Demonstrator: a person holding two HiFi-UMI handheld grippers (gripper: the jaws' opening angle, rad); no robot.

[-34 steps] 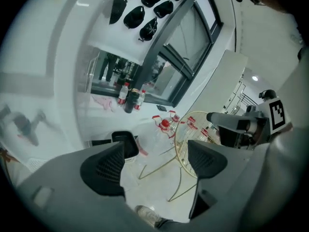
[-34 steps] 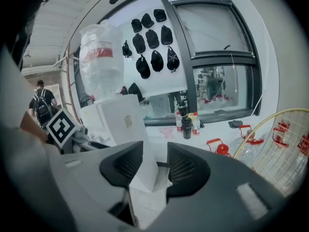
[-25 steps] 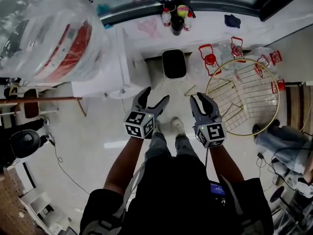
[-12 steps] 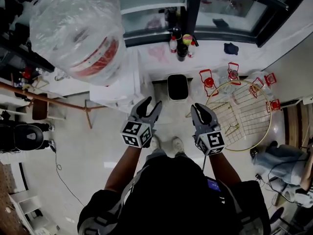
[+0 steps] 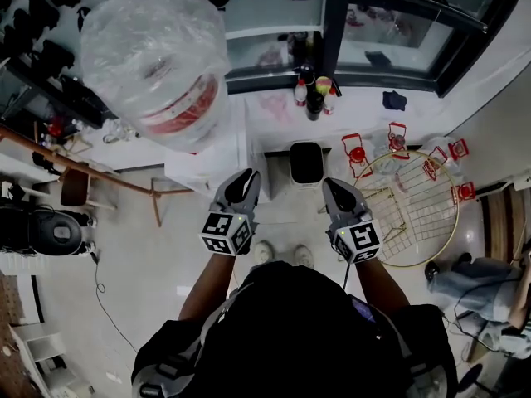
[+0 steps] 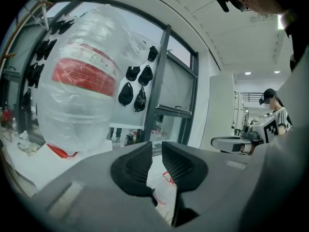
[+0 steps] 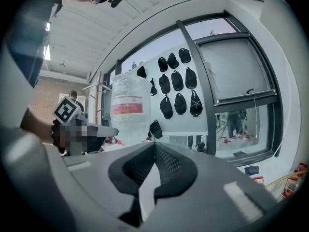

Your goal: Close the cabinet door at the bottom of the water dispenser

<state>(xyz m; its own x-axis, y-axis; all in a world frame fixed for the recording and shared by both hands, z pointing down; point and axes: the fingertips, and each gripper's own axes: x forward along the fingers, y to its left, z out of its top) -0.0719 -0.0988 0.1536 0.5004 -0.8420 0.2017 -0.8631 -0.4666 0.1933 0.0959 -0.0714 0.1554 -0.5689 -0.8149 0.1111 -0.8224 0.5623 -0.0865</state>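
The water dispenser's white body (image 5: 217,149) stands just ahead of my left gripper, topped by a big bottle wrapped in clear plastic (image 5: 158,65) with a red label. Its bottom cabinet door shows in no view. My left gripper (image 5: 242,181) hovers beside the dispenser's near corner; its jaws have just been closing and stand a narrow gap apart with nothing between them (image 6: 157,146). The bottle (image 6: 77,95) fills the left of the left gripper view. My right gripper (image 5: 336,191) is held level beside the left one, tips together and empty (image 7: 155,146); its jaws have just closed.
A black bin (image 5: 305,162) stands against the wall ahead. A round gold wire rack (image 5: 415,210) and red wire holders (image 5: 355,152) lie to the right. Bottles (image 5: 314,94) sit on the window sill. A wooden pole (image 5: 75,168) crosses the left. A seated person (image 5: 465,276) is far right.
Both grippers have risen and their jaws have closed from wide open, the right fully, the left nearly. The view now takes in more of the window and bottle.
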